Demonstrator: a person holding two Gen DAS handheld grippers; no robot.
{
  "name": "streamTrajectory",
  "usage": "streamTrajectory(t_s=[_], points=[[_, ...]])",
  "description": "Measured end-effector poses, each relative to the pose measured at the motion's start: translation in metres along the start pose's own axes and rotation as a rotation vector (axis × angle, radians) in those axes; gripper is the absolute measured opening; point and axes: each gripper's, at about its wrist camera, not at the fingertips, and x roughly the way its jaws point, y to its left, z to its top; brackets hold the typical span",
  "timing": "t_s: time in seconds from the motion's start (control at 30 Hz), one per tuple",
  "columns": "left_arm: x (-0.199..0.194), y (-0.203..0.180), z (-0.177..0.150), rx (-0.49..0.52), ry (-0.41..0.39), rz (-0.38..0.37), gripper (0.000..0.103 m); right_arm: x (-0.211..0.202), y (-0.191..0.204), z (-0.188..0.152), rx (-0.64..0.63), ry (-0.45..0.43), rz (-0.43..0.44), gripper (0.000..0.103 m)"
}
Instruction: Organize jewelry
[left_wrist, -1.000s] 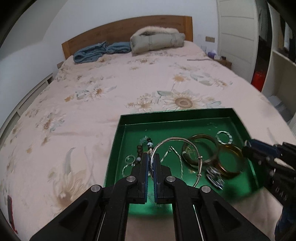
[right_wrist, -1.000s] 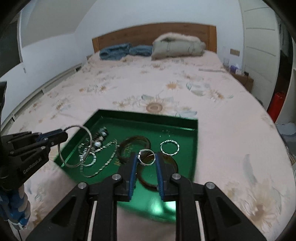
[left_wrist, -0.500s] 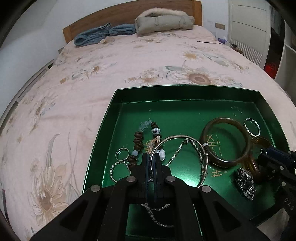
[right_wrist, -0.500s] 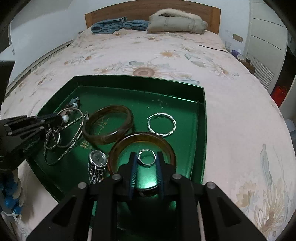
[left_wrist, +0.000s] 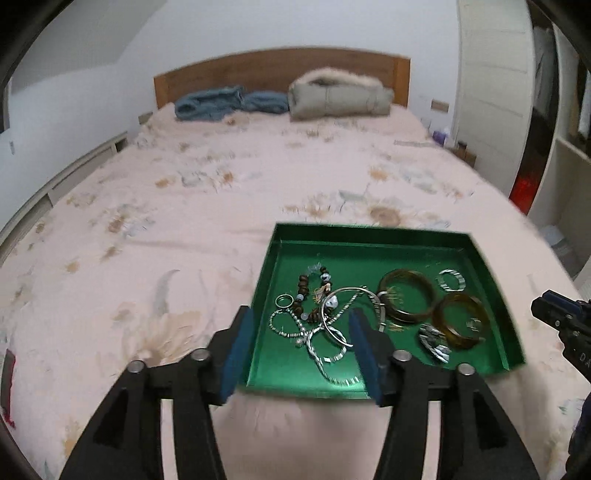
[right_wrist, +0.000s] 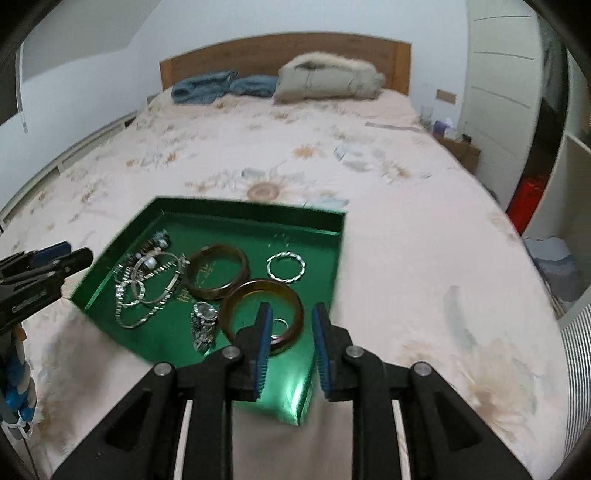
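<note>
The jewelry lies gathered in a shallow green tray near the foot of the bed, which keeps the loose pieces from sliding into the soft floral cover; a raised rim holds them in. On the tray's left side, seen from the left wrist, a beaded bracelet, a small silver ring, a thin silver bangle and silver chains lie tangled together (chains snag, so this heap probably needs the most sorting). To their right sit a dark brown bangle, an amber bangle, a twisted silver bracelet and a wristwatch, lying flat and mostly apart.

The left gripper hangs just above the tray's near left corner; its fingers have just been opening and now stand well apart with nothing pressed between them, the bangle and chains lying on the tray floor below the gap. The right gripper hovers over the near right part of the tray, fingers moderately parted and empty; a small ring lies inside the amber bangle beneath them, touched by neither pad as far as the view shows.

Both tools being empty above the tray suggests pieces have been set down and the next pick is not yet chosen; a folded blue garment and a beige coat rest by the headboard, well apart from the work.
</note>
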Motion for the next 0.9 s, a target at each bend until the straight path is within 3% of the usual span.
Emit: streamTrajectory(t_s=[0.33, 0.43, 0.9], points=[[-0.130, -0.005, -0.028, -0.022, -0.131, -0.028, 0.075, -0.127, 0.016, -0.034, 0.036, -0.123, 0.061, 0.025], [-0.164, -0.009, -0.046, -0.011, -0.162, -0.024, 0.076, -0.158, 0.024, -0.049, 0.041, -0.143, 0.067, 0.027], [-0.265, -0.020, -0.137, 0.024, -0.226, 0.034, 0.092, -0.256, 0.069, -0.134, -0.029, -0.190, 0.082, 0.033]])
